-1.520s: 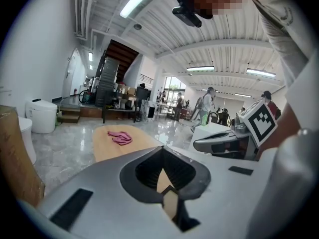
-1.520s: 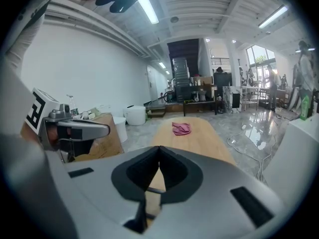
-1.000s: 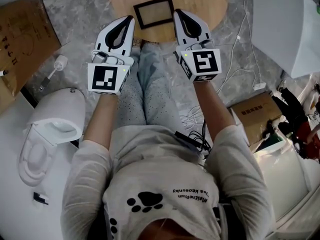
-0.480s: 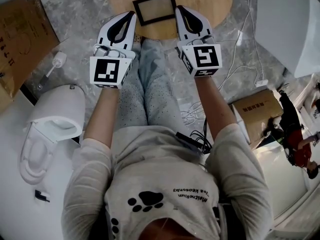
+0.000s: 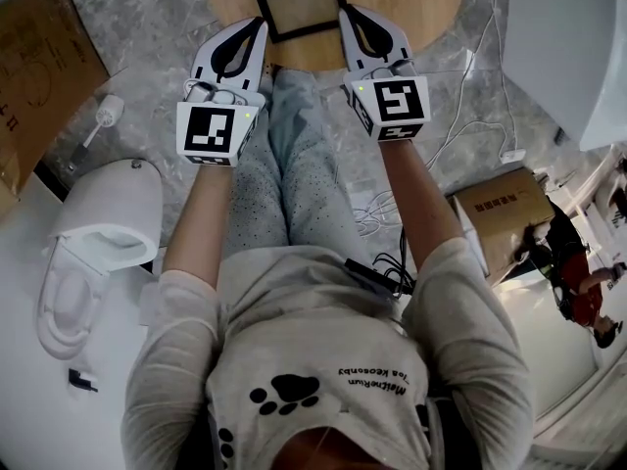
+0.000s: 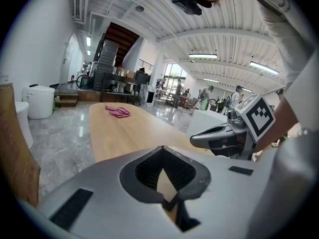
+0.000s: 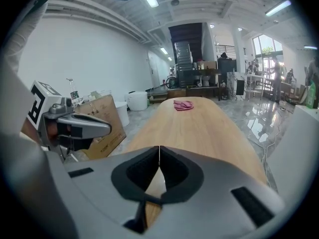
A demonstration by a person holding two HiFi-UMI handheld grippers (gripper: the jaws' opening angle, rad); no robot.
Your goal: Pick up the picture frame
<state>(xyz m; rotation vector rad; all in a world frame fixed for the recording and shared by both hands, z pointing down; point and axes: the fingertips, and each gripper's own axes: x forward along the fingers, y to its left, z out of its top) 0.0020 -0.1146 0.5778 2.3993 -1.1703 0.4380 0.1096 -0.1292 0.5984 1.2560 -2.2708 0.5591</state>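
Wooden tabletop (image 5: 421, 8), rounded at its end, carries the black-rimmed picture frame (image 5: 301, 6), which lies flat close to the edge nearest the seated person. The left gripper (image 5: 257, 25) points at the frame's near left corner and the right gripper (image 5: 345, 14) sits just beside its right side, so the frame lies between their tips. Each gripper has its jaws pressed together on nothing. A pink cloth (image 7: 183, 104) lies far down the tabletop, well apart from the frame.
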